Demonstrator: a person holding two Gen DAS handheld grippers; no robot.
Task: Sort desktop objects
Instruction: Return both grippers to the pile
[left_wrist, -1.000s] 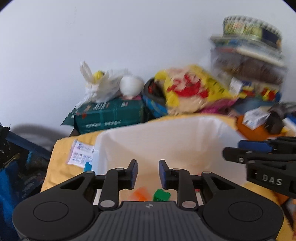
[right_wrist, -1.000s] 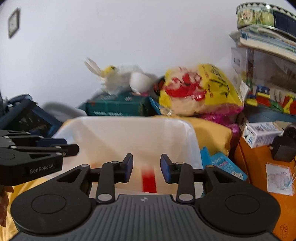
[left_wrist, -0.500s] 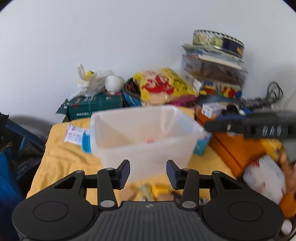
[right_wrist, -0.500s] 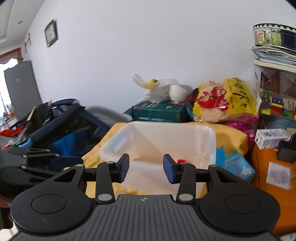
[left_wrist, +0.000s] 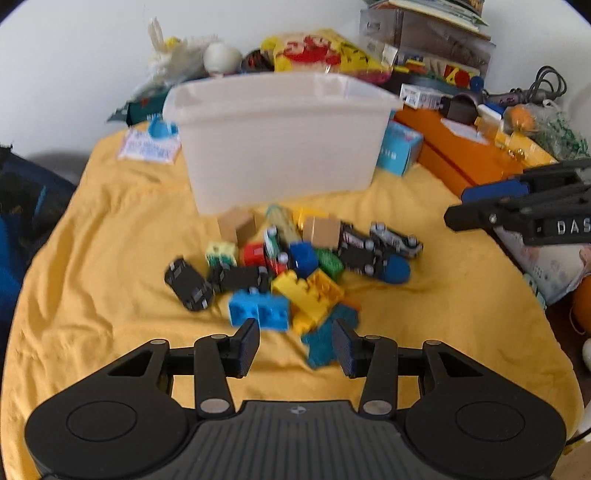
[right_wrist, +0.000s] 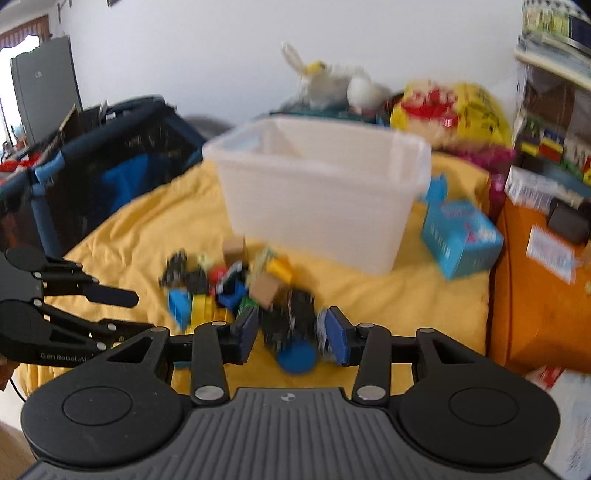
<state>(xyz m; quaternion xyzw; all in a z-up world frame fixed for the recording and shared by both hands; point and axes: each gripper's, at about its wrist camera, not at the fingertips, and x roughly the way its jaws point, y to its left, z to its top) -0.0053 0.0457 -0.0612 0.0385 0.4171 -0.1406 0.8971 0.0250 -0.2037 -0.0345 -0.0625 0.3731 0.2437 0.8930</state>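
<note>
A pile of toys lies on the yellow cloth in front of the white plastic bin. It holds a light blue block, yellow blocks, black toy cars and a blue round piece. My left gripper hangs open just before the pile's near edge, nothing between its pads. My right gripper is open too, above a black toy car and the blue round piece, not touching them. Each gripper shows in the other's view: right gripper, left gripper.
A teal box lies right of the bin, with an orange box beyond it. A yellow snack bag and stacked boxes line the back wall. A dark blue mesh cot stands beyond the cloth's left edge.
Both grippers have drawn back from over the bin and tipped downward. The toy pile in front of the bin has come into view. Both pairs of jaws stand wider than a second ago.
</note>
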